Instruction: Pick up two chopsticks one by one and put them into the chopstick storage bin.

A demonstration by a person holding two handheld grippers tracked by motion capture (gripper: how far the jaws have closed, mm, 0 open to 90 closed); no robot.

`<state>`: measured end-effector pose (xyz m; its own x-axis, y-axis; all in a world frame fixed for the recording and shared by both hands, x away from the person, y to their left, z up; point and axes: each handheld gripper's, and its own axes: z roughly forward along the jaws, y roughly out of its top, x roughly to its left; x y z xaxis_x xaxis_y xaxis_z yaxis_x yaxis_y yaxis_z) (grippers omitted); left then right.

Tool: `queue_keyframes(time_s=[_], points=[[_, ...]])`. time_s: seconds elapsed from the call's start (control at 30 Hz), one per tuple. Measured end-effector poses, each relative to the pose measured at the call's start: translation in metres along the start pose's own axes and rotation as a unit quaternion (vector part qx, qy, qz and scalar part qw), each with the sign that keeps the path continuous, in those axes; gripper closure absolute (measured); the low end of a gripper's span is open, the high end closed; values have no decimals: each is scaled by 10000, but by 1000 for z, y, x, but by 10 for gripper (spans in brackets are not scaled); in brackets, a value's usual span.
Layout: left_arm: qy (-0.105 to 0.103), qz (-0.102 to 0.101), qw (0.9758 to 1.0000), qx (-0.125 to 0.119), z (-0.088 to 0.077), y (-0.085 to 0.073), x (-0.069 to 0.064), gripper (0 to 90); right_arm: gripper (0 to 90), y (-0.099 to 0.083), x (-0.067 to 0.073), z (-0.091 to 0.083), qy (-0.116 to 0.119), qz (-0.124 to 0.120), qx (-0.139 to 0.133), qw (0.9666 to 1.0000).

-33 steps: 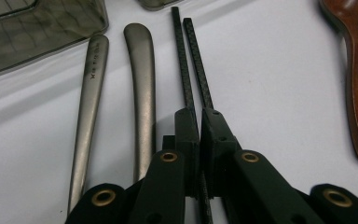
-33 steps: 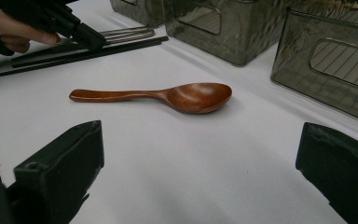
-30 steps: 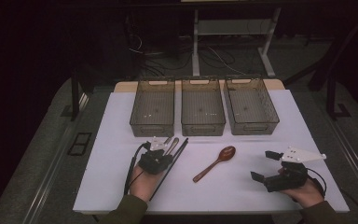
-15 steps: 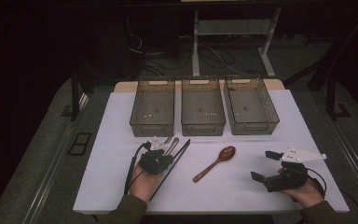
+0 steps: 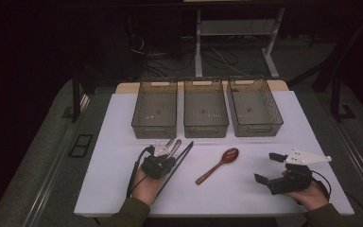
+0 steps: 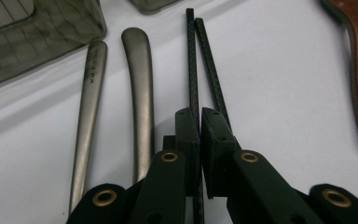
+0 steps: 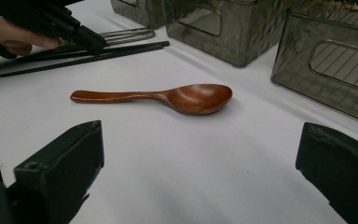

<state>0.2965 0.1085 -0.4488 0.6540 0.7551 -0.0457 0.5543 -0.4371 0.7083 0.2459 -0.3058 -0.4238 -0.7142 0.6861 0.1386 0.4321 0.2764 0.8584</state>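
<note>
**Left gripper clamped on a chopstick, right gripper wide beside the spoon**

At the left of the white table (image 5: 113,142), the left gripper (image 6: 199,122) has its jaws pressed together on one of two black chopsticks (image 6: 192,70), which lie side by side and run toward the bins. Just left of them lie two metal utensil handles (image 6: 140,93), parallel, their ends near the corner of the left bin (image 5: 154,109). Nothing lies across the chopsticks; the handles lie close beside them.

In the middle, the wooden spoon (image 5: 217,165) lies on bare table, bowl toward the middle bin (image 5: 205,109), apart from both grippers.

At the right, the right gripper (image 7: 200,177) sits low on the table with its jaws wide apart and nothing between them, the spoon ahead of it. The right bin (image 5: 254,108) stands behind, all three bins in a row along the far edge.
</note>
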Motion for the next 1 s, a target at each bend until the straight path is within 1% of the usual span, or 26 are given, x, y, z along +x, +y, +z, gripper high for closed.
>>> queue_keyframes(time_s=[0.07, 0.1, 0.13, 0.17, 0.2, 0.23, 0.33, 0.43, 0.53, 0.6, 0.73, 0.87, 0.93, 1.0], points=[[-25, -63, 9999, -118, -2, 2, 1, 856, 3, 0, 0, 0, 7, 4, 1, 10000], [-16, -60, 9999, -144, -4, 4, 1, 856, 3, 0, 0, 0, 7, 4, 1, 10000], [-50, -72, 9998, -166, -6, 6, 2, 856, 3, 0, -1, 0, -7, 7, -3, 10000], [-93, -62, 9998, -143, -8, 7, 2, 856, 3, 0, -1, 0, -7, 6, -3, 10000], [-93, -62, 9998, -143, -8, 7, 2, 856, 3, 0, -1, 0, -5, 3, -4, 10000], [-180, -73, 9997, -166, -11, 9, 2, 856, 3, 0, 0, 0, -15, 6, -4, 10000], [-212, -46, 9996, -181, -14, 10, 2, 856, 3, 0, -1, 0, -6, 7, -2, 10000], [-262, -95, 9993, -253, -18, 12, 4, 856, 3, 0, -1, 0, 0, 10, -1, 10000], [-358, -122, 9988, -315, -24, 15, 5, 856, 3, 0, -1, 0, -3, 22, 5, 10000], [-400, -49, 9986, -329, -27, 17, 5, 855, 3, 0, -1, 0, -6, 19, 5, 10000], [-577, 105, 9976, -355, -32, 21, 5, 856, 3, -1, -1, 1, 13, 8, 8, 10000], [-699, 172, 9967, -365, -35, 24, 5, 856, 3, -2, -2, 2, 32, -2, 5, 10000], [-759, 238, 9963, -337, -36, 25, 6, 855, 3, -4, -2, 3, 27, -11, 3, 10000], [-806, 229, 9959, -352, -37, 27, 5, 855, 3, -6, -2, 5, 79, 30, 32, 10000]])
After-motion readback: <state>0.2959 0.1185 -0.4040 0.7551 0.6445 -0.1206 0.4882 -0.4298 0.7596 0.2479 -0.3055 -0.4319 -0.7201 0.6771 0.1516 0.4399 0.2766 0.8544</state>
